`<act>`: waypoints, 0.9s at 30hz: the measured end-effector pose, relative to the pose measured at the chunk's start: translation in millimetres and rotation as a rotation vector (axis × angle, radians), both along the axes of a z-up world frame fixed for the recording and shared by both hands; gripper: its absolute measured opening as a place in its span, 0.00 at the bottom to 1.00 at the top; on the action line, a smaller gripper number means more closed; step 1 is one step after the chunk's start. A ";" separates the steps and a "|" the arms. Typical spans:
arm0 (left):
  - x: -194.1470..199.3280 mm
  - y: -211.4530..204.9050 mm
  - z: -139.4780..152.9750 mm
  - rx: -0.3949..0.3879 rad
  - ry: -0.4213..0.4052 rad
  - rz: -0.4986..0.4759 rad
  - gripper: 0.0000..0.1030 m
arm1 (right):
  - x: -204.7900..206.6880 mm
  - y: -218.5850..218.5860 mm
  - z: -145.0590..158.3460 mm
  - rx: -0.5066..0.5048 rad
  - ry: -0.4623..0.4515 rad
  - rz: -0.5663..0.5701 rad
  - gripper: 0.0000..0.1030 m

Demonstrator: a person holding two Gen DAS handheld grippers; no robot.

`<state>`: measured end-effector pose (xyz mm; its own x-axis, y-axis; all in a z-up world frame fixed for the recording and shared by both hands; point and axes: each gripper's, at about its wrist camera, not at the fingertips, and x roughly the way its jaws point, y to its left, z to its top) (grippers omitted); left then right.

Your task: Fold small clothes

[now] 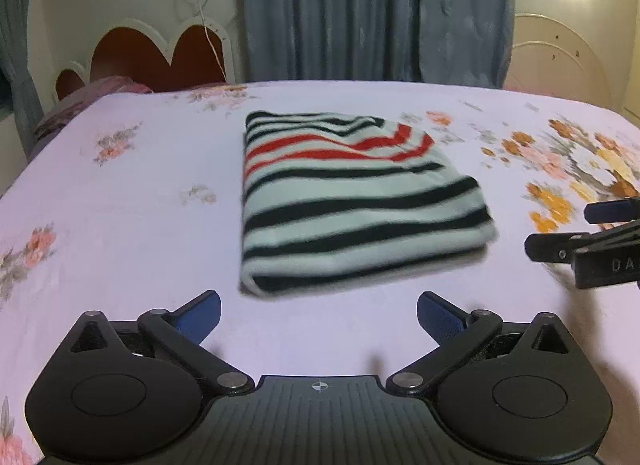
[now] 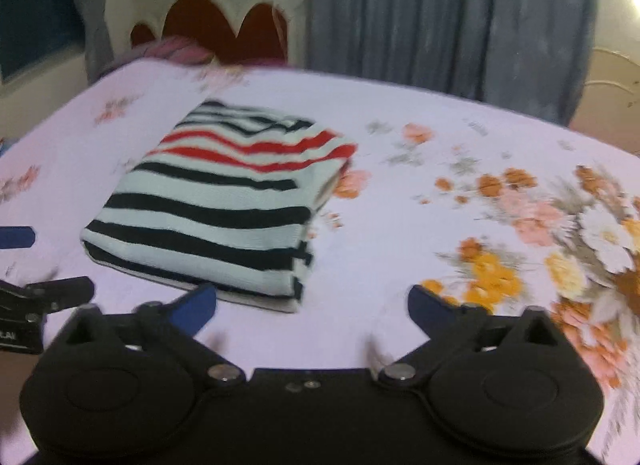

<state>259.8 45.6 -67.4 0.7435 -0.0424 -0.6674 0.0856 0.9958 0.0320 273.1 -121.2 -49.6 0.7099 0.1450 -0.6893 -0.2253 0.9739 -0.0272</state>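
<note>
Your left gripper (image 1: pixel 319 315) and right gripper (image 2: pixel 312 307): fingers spread wide, nothing between them, both clear of the cloth. Folded striped shirt (image 1: pixel 352 201) lies flat on the bed (image 1: pixel 140 193) just ahead, near its middle. Headboard (image 1: pixel 160 53) and curtain (image 1: pixel 372 9) behind.

Letters "DA" show on the right gripper (image 1: pixel 560 229); the rest is cut off.

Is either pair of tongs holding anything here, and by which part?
Nothing. Left tongs and right tongs are open and empty; the folded striped shirt lies free on the bed.
</note>
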 end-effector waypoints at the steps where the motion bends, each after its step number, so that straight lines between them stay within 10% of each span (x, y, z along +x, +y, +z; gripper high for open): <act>1: -6.6 -0.2 2.6 -0.009 -0.005 0.010 1.00 | -7.0 -4.5 2.4 0.002 0.000 -0.017 0.99; 27: -156.8 -15.3 86.2 -0.040 -0.173 0.040 1.00 | -154.2 -20.0 81.6 0.092 -0.159 -0.072 0.99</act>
<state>102.9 30.3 18.9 0.8487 -0.0342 -0.5278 0.0421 0.9991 0.0029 118.9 -141.2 32.0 0.8196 0.1470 -0.5537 -0.1546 0.9874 0.0333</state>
